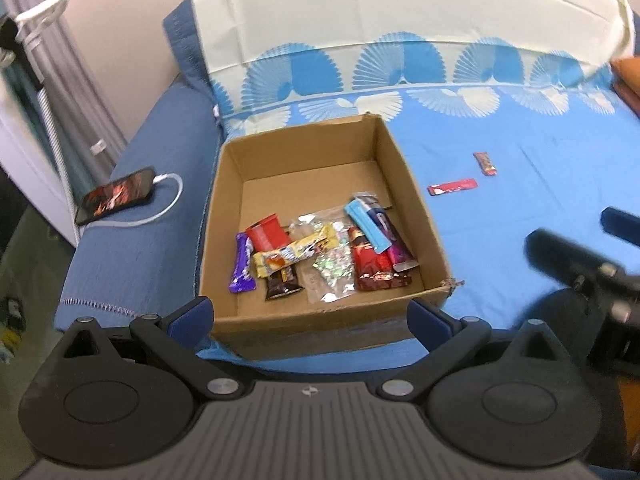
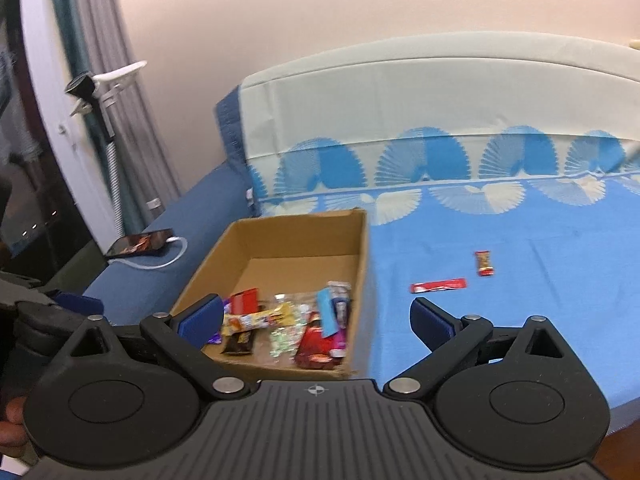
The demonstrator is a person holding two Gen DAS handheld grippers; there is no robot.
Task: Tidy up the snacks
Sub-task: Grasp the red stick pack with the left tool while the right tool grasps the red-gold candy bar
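Cardboard box (image 1: 416, 200) on the bed (image 1: 540, 152) holds snack wrappers (image 1: 320, 252), two bars (image 2: 439, 285) lie beside it, and both the left gripper (image 1: 310, 316) and right gripper (image 2: 318, 318) gape wide, empty.

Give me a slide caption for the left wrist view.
Open left gripper faces a cardboard box of snacks; two red wrappers lie outside on the blue bedsheet.

The print on the wrappers inside the cardboard box (image 1: 308, 344) is coming out too small and soft to read. The right gripper (image 1: 584, 268) is smearing with blur at the left wrist view's right edge, its fingertips running past the frame. The box's near wall is hiding behind the right gripper's body in the right wrist view.
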